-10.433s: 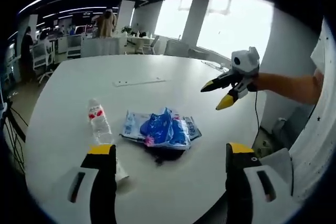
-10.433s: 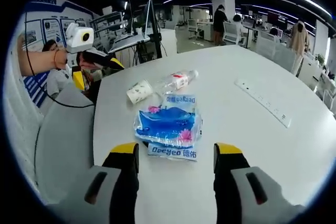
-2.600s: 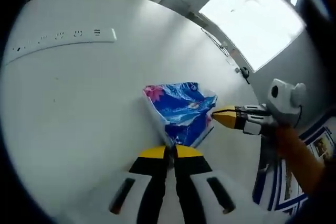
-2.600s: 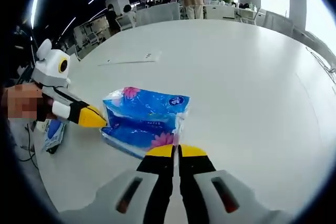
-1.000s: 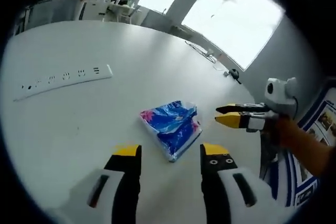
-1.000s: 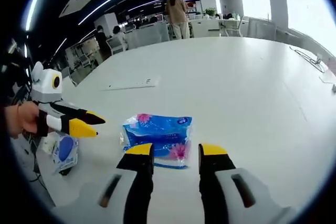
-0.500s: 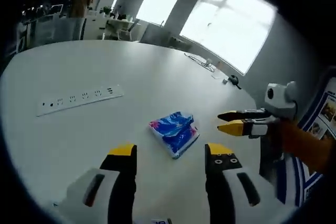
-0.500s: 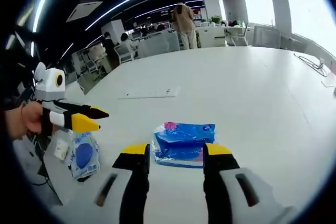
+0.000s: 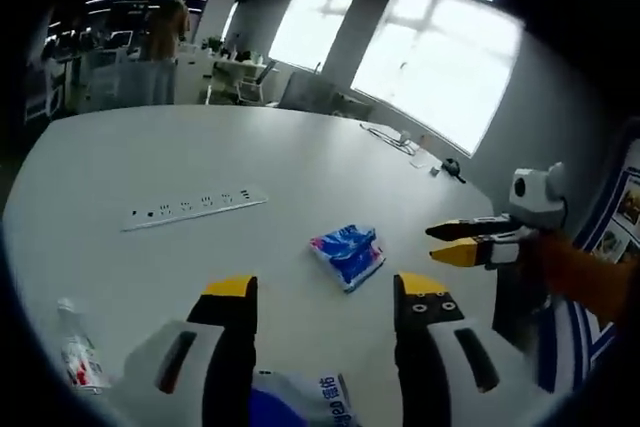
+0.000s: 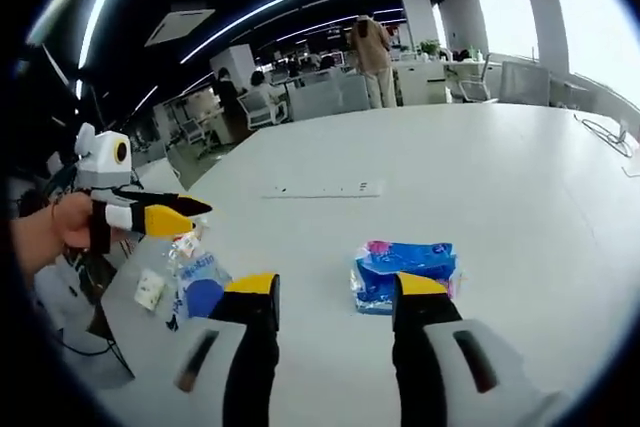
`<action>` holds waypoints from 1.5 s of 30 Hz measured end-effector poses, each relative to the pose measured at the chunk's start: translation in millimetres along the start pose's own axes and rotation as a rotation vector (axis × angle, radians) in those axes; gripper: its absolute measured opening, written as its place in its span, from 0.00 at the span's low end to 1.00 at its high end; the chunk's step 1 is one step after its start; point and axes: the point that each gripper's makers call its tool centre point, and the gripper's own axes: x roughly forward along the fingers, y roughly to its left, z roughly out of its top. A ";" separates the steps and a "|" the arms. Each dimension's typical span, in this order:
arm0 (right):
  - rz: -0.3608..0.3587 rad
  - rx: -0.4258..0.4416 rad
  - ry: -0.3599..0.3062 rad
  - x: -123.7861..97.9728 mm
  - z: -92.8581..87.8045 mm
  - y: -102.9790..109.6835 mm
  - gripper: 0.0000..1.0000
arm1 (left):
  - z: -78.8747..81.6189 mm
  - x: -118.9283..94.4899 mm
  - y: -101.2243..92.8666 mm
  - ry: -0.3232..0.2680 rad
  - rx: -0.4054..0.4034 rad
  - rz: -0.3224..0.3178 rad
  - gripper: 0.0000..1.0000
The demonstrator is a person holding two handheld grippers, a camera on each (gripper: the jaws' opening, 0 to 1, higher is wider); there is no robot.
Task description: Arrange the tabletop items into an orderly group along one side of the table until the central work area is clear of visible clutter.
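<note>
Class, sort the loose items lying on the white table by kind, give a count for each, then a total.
Blue tissue pack: 1
Blue-printed plastic bag: 1
Water bottle: 1
Paper cup: 1
White power strip: 1
Total: 5

In the left gripper view, a blue-and-white packet [image 9: 300,402] sits low between the jaws, cut off by the picture's lower edge, its print too blurred to read. The water bottle [image 9: 78,355] lies at the left rim, its label unreadable. In the right gripper view, the right gripper's [image 10: 334,299] own jaw tip covers a corner of the blue tissue pack [image 10: 403,273], and small items [image 10: 150,289] beside the blue pouch [image 10: 198,287] are too small to identify.
</note>
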 end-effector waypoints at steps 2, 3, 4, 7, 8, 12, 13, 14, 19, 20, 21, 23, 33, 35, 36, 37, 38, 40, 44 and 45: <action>0.008 -0.005 0.006 -2.0 -1.9 8.7 0.44 | -0.6 -10.7 5.6 -0.009 0.002 0.014 0.55; 0.013 -0.005 0.003 -3.1 -2.2 13.2 0.44 | -0.9 -13.1 6.9 -0.010 0.002 0.017 0.55; 0.019 -0.003 0.003 -3.8 -3.0 17.9 0.44 | -1.6 -17.7 9.0 -0.012 0.001 0.021 0.55; 0.030 -0.006 0.007 -5.4 -7.5 30.0 0.44 | -5.7 -38.1 21.0 -0.022 -0.006 0.050 0.55; 0.035 -0.004 0.012 -5.9 -9.8 34.8 0.44 | -7.0 -42.2 23.8 -0.022 -0.007 0.056 0.55; 0.047 -0.004 0.019 -7.8 -17.1 49.5 0.44 | -12.3 -62.1 37.4 -0.025 -0.015 0.084 0.55; 0.054 0.001 0.020 -8.2 -19.3 54.5 0.44 | -12.8 -65.9 40.0 -0.027 -0.018 0.089 0.55; 0.057 0.003 0.023 -8.4 -21.2 58.0 0.44 | -13.5 -69.2 42.7 -0.027 -0.019 0.094 0.55; 0.062 0.010 0.022 -10.9 -25.7 70.1 0.44 | -18.7 -89.6 58.7 -0.029 -0.020 0.127 0.55; 0.062 0.010 0.021 -11.7 -26.5 72.8 0.44 | -19.8 -92.3 60.7 -0.028 -0.020 0.132 0.55; 0.061 0.010 0.020 -12.3 -27.2 75.1 0.44 | -21.0 -96.1 63.7 -0.027 -0.022 0.138 0.54; 0.061 0.007 0.023 -13.4 -29.8 80.2 0.44 | -22.8 -101.5 67.4 -0.028 -0.024 0.146 0.54; 0.061 0.007 0.049 -15.6 -45.1 99.8 0.45 | -38.3 -117.4 84.2 -0.001 -0.015 0.173 0.54; 0.065 0.010 0.056 -15.1 -48.8 103.9 0.45 | -40.4 -118.3 87.9 0.005 -0.013 0.175 0.54; 0.069 0.015 0.059 -14.8 -51.5 107.3 0.45 | -41.8 -119.0 89.7 0.009 -0.011 0.175 0.53; 0.072 0.015 0.069 -14.2 -55.7 111.5 0.45 | -44.6 -119.2 92.1 0.020 -0.006 0.175 0.53; 0.073 0.015 0.075 -13.7 -58.1 113.6 0.46 | -46.4 -119.9 93.9 0.026 -0.004 0.177 0.53; 0.081 0.017 0.085 -11.8 -64.1 119.7 0.46 | -48.4 -120.5 97.0 0.031 -0.003 0.178 0.53; 0.094 0.026 0.111 -8.5 -77.3 132.5 0.45 | -53.6 -120.8 103.2 0.053 0.010 0.184 0.52; 0.098 0.029 0.118 -7.3 -81.2 136.1 0.45 | -54.8 -120.6 105.2 0.060 0.014 0.183 0.52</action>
